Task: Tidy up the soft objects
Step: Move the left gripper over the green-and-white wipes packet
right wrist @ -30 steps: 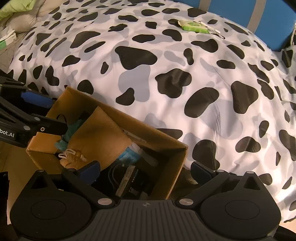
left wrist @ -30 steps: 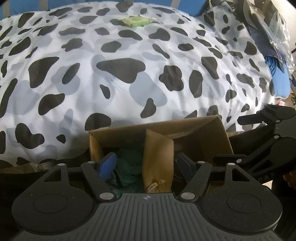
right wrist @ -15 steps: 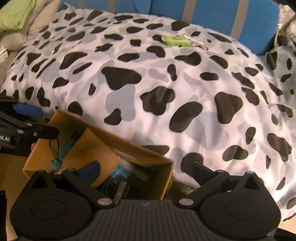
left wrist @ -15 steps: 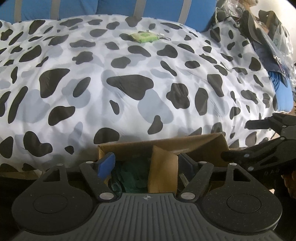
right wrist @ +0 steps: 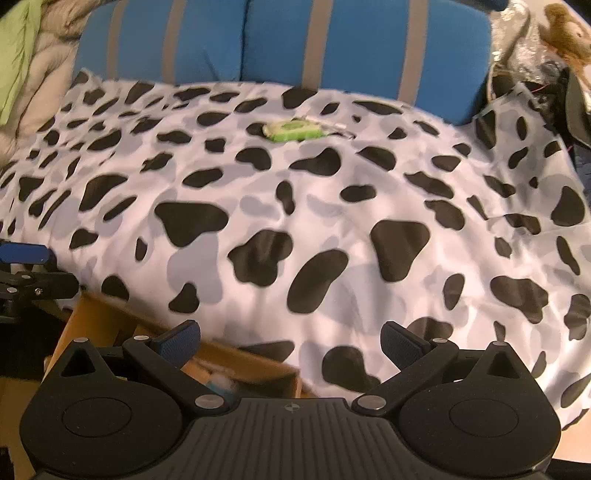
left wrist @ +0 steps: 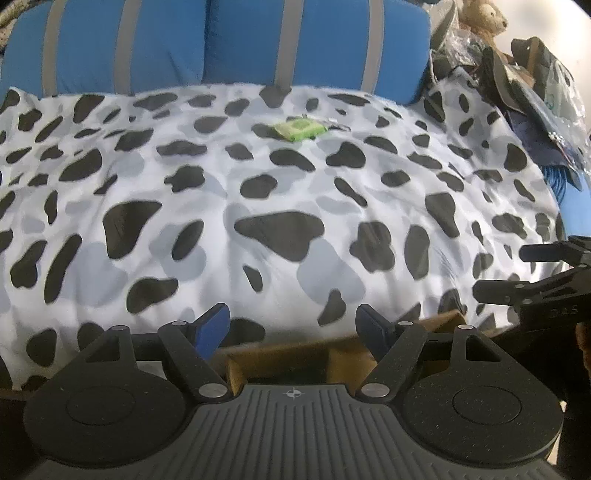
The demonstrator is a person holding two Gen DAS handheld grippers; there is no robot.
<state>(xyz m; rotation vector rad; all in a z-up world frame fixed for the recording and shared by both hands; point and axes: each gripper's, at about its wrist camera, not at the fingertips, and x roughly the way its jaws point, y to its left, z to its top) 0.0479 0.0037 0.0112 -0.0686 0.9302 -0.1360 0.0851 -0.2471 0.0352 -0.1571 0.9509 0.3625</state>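
A cow-print blanket (left wrist: 280,206) covers the bed and fills both views (right wrist: 314,221). A small green packet (left wrist: 300,128) lies on it near the far side, also seen in the right wrist view (right wrist: 291,130). A cardboard box (left wrist: 332,354) stands at the bed's near edge, mostly hidden under my left gripper (left wrist: 293,325), which is open and empty. My right gripper (right wrist: 290,341) is open and empty above the box's right end (right wrist: 243,363).
Blue pillows with grey stripes (left wrist: 221,44) stand behind the blanket. Clutter, bags and a plush toy (left wrist: 484,16) pile at the right. A pale and green bedding heap (right wrist: 26,66) lies at the far left.
Both grippers have risen and tilted up from the box toward the bed. The box has dropped to the bottom of both views, and the blue pillows have come into sight.
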